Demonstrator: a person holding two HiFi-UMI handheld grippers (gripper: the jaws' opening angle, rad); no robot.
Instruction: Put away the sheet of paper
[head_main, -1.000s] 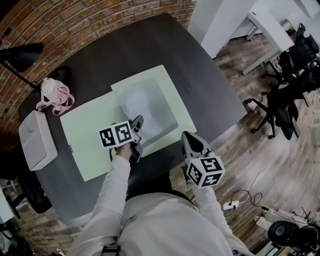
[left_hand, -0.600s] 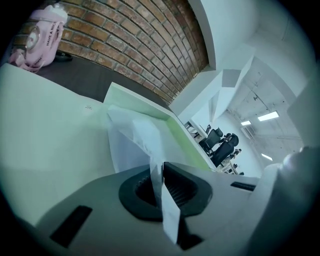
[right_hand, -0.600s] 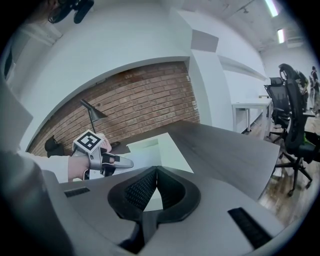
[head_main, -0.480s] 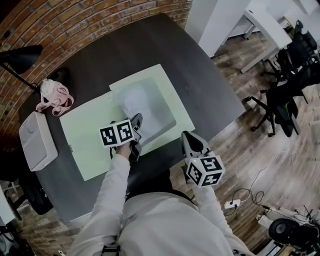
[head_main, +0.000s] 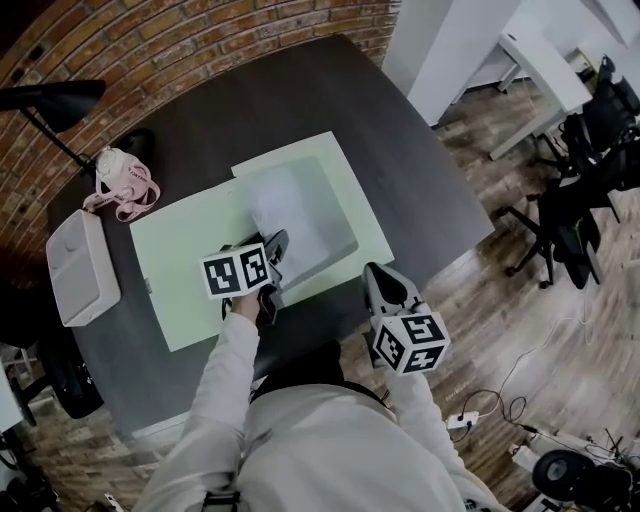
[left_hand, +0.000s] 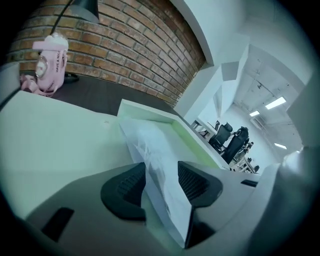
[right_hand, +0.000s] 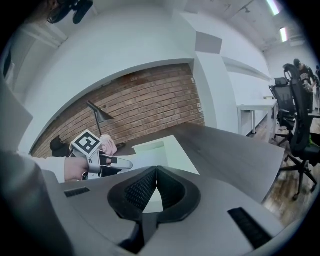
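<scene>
My left gripper's (left_hand: 161, 173) jaws were opening round the sheet of paper (left_hand: 145, 142) on the green folder (head_main: 175, 255), right gripper's (right_hand: 156, 171) jaws closed together, empty.

White sheet of paper (head_main: 297, 215), slightly crumpled, lying in pale-green tray (head_main: 352, 190).

At the bottom centre of the frame the left claw (left_hand: 162, 182) is opening its jaws, with the near edge of the sheet of paper (left_hand: 150, 142) standing on edge between them. The sheet runs up toward mid-frame across an open pale green folder (left_hand: 55, 145) on the dark tabletop (left_hand: 100, 90). At upper left a pink gadget (left_hand: 50, 62) sits under a black lamp (left_hand: 85, 7), before a brick wall (left_hand: 140, 45). Office chairs (left_hand: 232, 142) show at right.
</scene>
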